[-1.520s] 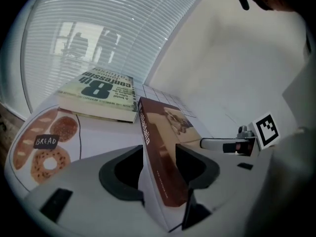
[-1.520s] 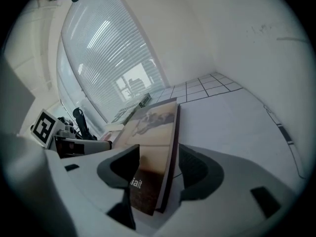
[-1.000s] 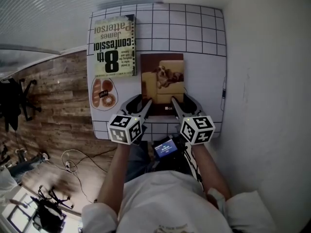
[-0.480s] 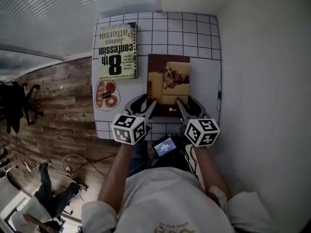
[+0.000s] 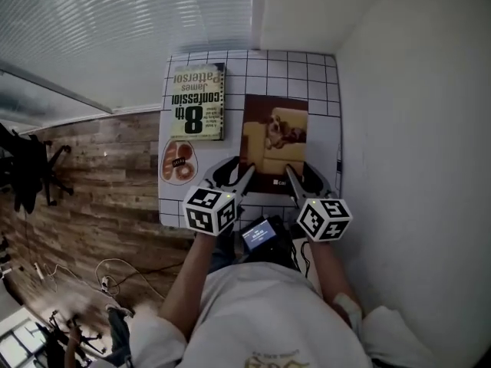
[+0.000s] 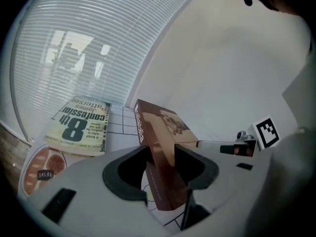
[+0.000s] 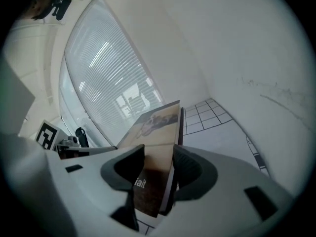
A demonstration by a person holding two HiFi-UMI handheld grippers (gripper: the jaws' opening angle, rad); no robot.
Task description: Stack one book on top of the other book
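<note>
In the head view, the brown book (image 5: 275, 140) is held at its near end by the left gripper (image 5: 239, 173) and the right gripper (image 5: 302, 179), beside the green book (image 5: 198, 102) on the gridded table (image 5: 253, 67). In the left gripper view, its spine side is seen pinched between wide-set jaws, with the near end raised. In the right gripper view, the page edge is pinched likewise. A second ago it was held lower.

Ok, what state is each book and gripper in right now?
Brown dog-cover book: closed, held above the white gridded table by both grippers.
Cream-and-green book: closed, lying flat, face up, on the table.
Left gripper: shut on the brown book's near edge.
Right gripper: shut on that same edge.
</note>
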